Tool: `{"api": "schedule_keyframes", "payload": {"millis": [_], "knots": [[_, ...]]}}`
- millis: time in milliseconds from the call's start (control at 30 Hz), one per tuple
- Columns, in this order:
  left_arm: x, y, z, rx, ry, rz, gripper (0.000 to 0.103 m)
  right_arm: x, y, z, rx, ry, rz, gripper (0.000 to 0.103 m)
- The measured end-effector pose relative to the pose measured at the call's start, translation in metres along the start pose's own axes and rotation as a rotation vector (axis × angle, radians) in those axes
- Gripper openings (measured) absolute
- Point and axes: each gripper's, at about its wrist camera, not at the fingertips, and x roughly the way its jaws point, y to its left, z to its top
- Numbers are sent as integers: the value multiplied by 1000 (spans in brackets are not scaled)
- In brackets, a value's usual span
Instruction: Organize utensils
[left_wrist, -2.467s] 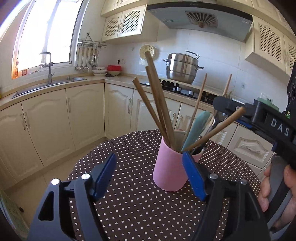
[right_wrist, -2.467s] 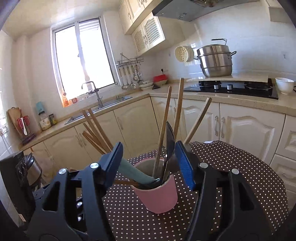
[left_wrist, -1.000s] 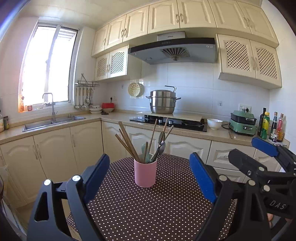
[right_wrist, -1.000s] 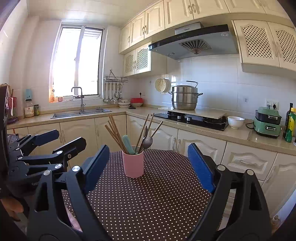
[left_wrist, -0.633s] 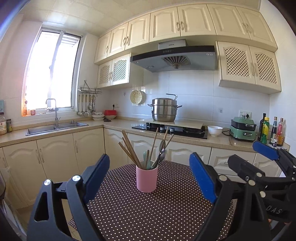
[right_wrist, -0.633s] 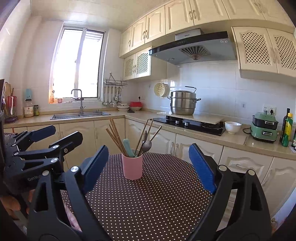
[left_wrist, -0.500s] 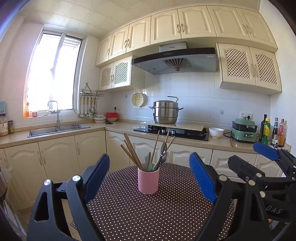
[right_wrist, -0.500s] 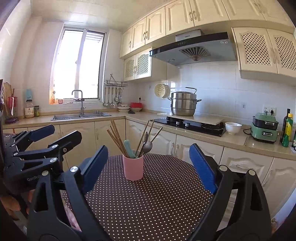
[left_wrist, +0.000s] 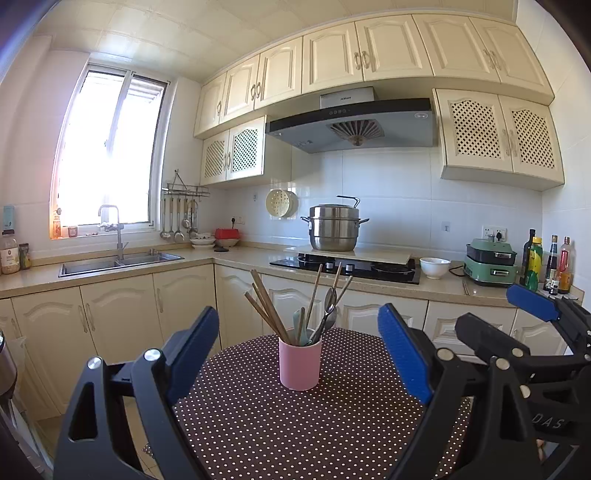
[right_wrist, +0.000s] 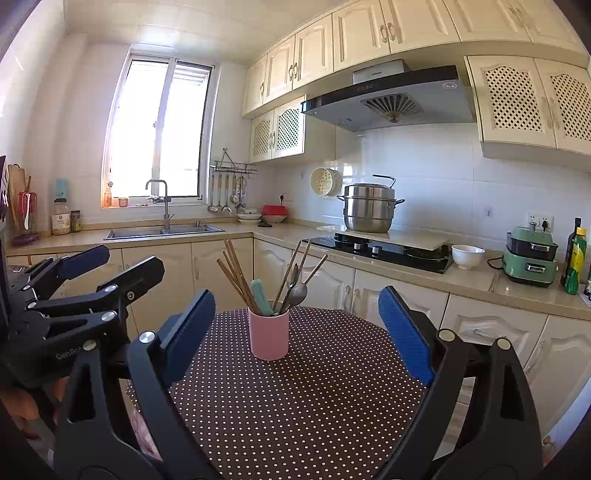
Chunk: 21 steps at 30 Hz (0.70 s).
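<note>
Currently empty, spread wide: left gripper (left_wrist: 298, 354) and right gripper (right_wrist: 297, 332); directly ahead, well apart, pink cup (left_wrist: 300, 363) with utensils (left_wrist: 314, 310) on dotted tabletop (left_wrist: 295, 435).

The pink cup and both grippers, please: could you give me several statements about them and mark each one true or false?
1. The pink cup stands upright on the polka-dot table. True.
2. The left gripper is shut on a wooden chopstick. False: its jaws are open and hold nothing.
3. The chopsticks, a metal spoon and a teal-handled utensil all sit in the cup. True.
4. The right gripper is clamped around the cup. False: it is open, with the cup well beyond its fingertips.
5. A steel pot sits by the stove. True.
</note>
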Motion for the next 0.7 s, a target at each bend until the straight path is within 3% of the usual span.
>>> {"api": "schedule_keyframes", "payload": {"millis": [700], "knots": [[5,7,-2,6,-1,9,86,6,4,-2,6,11,14,89]]}}
